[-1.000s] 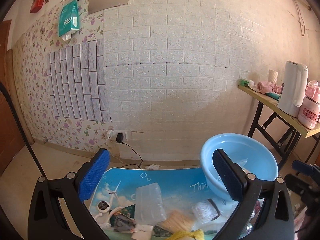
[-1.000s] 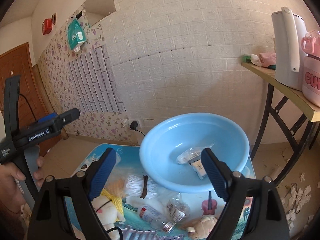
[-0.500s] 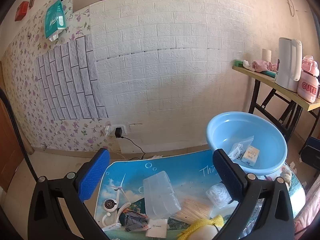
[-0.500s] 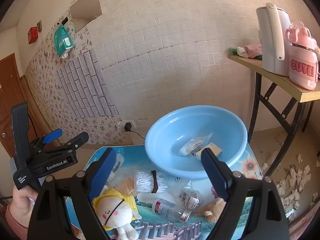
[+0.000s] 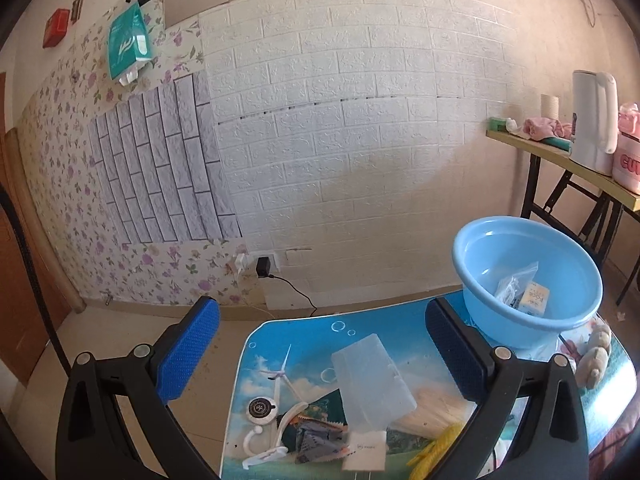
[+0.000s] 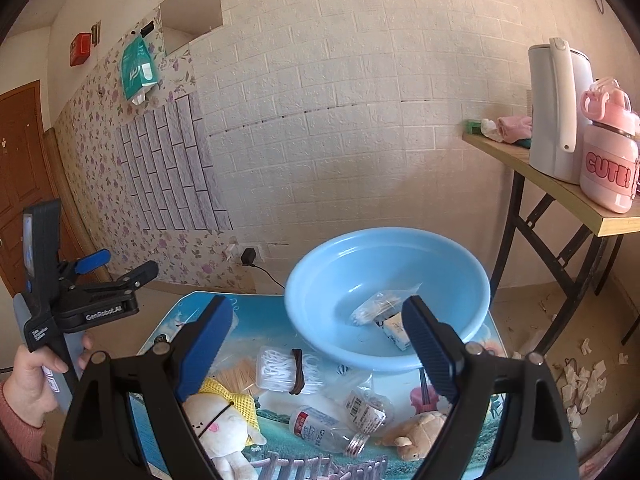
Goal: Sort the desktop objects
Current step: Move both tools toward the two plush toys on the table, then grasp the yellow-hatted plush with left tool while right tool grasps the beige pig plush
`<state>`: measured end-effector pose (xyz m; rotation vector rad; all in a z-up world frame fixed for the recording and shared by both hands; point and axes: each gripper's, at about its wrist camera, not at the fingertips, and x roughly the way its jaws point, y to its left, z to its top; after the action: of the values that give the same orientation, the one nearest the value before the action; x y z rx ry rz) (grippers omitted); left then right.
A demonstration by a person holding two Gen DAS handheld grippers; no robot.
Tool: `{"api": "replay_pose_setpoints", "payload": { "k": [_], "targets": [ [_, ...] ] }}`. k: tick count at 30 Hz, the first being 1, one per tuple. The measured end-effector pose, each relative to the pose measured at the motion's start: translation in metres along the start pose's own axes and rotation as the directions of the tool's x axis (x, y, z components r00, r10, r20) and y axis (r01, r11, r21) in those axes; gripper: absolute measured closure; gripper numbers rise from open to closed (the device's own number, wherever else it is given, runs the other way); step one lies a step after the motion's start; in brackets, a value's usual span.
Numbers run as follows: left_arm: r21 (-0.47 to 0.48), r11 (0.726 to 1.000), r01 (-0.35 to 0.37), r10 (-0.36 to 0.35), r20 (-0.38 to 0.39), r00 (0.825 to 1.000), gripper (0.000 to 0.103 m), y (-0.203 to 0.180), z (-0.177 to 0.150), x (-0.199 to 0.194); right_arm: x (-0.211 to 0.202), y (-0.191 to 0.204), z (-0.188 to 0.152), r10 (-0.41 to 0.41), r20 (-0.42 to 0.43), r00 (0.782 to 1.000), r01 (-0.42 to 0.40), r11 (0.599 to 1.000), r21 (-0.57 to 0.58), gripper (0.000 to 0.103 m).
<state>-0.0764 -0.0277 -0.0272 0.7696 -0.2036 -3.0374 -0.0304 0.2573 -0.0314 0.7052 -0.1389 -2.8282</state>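
Both grippers are held w/ fingers apart, empty: left gripper, right gripper. A round, glossy plastic basin is set at the counter's far right; 2 items are seen inside: 1 crinkly clear bag, 1 small carton. 1 frosted rectangular box and 2 plush toys are left on the counter.

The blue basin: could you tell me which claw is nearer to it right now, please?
Right, probably. The right claw hangs open just in front of the blue basin; the left claw, also open, sits further off to its left, above the clear plastic box.
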Motion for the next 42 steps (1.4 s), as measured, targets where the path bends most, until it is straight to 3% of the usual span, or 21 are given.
{"api": "replay_pose_setpoints", "payload": {
  "k": [1, 3, 7, 14, 21, 26, 35, 42],
  "targets": [
    [0.001, 1.000, 0.018, -0.018, 0.010, 1.000, 0.000, 0.003, -0.004, -0.009, -0.003, -0.001, -0.002, 0.005, 0.011, 1.000, -0.005, 1.000, -0.009, 0.000],
    [-0.002, 0.999, 0.049, -0.049, 0.024, 0.999, 0.000, 0.009, -0.010, -0.026, -0.010, -0.006, -0.007, 0.001, 0.025, 1.000, -0.001, 1.000, -0.022, 0.000],
    [-0.019, 0.997, 0.068, -0.067, 0.047, 0.997, 0.000, 0.019, -0.025, -0.049, -0.011, -0.016, -0.020, -0.040, -0.025, 0.999, 0.039, 0.997, -0.066, 0.000],
    [-0.042, 0.994, 0.104, -0.103, 0.032, 0.994, 0.000, 0.014, -0.047, -0.061, -0.006, -0.036, -0.045, -0.075, -0.110, 0.991, 0.070, 0.996, -0.052, 0.000],
    [-0.063, 0.986, 0.153, -0.155, -0.023, 0.988, 0.000, -0.011, -0.077, -0.057, 0.001, -0.048, -0.073, -0.084, -0.193, 0.978, 0.081, 0.996, -0.023, 0.000],
    [-0.090, 0.976, 0.198, -0.207, -0.105, 0.973, 0.000, -0.029, -0.100, -0.046, 0.004, -0.051, -0.089, -0.101, -0.235, 0.967, 0.093, 0.995, -0.043, 0.000],
    [-0.102, 0.964, 0.245, -0.260, -0.173, 0.950, 0.000, -0.056, -0.115, -0.031, 0.012, -0.085, -0.101, -0.161, -0.269, 0.950, 0.164, 0.986, -0.011, 0.000],
    [-0.081, 0.963, 0.257, -0.269, -0.216, 0.939, 0.000, -0.076, -0.119, -0.017, 0.022, -0.119, -0.107, -0.127, -0.316, 0.940, 0.183, 0.971, 0.154, 0.000]
  ]
}}
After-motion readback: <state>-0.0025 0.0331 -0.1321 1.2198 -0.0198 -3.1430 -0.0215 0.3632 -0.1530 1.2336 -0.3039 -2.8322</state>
